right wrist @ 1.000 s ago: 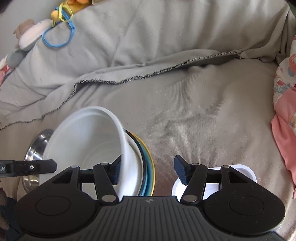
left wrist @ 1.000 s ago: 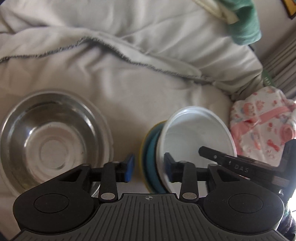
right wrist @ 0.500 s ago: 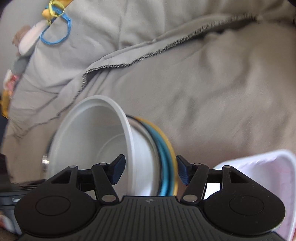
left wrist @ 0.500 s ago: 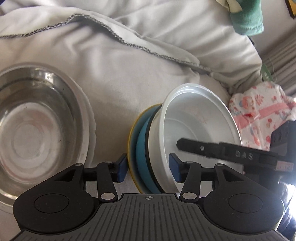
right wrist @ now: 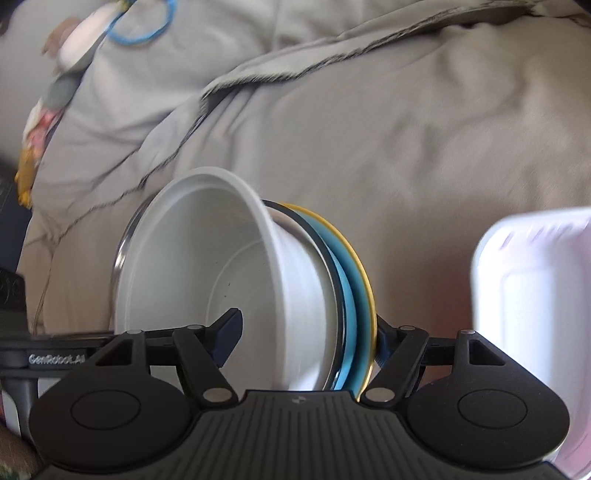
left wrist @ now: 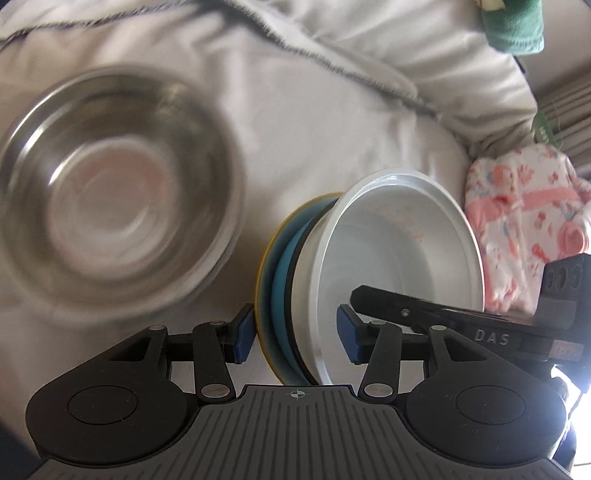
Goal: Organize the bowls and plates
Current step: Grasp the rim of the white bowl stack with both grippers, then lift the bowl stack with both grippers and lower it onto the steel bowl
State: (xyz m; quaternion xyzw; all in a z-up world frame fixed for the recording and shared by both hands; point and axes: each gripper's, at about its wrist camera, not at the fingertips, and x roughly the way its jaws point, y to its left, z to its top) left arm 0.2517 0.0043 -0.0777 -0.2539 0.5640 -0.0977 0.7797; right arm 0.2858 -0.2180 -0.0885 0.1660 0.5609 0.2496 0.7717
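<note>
- Closest to me, the left gripper (left wrist: 295, 336) straddles a stack (left wrist: 295, 280) of dishes standing on edge on the blanket (left wrist: 314, 129). Its jaws are clenched on the stack: one pad sits against the yellow plate (left wrist: 264, 280) on the outside, the other reaches inside the white bowl (left wrist: 399, 251).
- In the right wrist view, the right gripper (right wrist: 306, 336) straddles the same stack from the other side. Its jaws are opening. One finger is inside the white bowl and looks clear of its wall; the other is behind the yellow plate, mostly hidden.
- In order, the stack runs white bowl, a dark-rimmed steel plate (right wrist: 325, 251), a blue plate (left wrist: 282, 273), then the yellow plate.
- Just beside the stack, on the yellow plate's side in the right wrist view, stands a white tub (right wrist: 535, 314), blurred.
- On the stack's other side, in the left wrist view, a steel bowl (left wrist: 110, 192) lies open side up on the blanket, apart from the stack and blurred.
- Behind the white bowl lies a pink printed cloth (left wrist: 524, 214).
- Farthest off I see a green cloth (left wrist: 517, 26) on the blanket's folds, and in the right wrist view a blue ring (right wrist: 144, 26) beside something blurred that I cannot make out.
</note>
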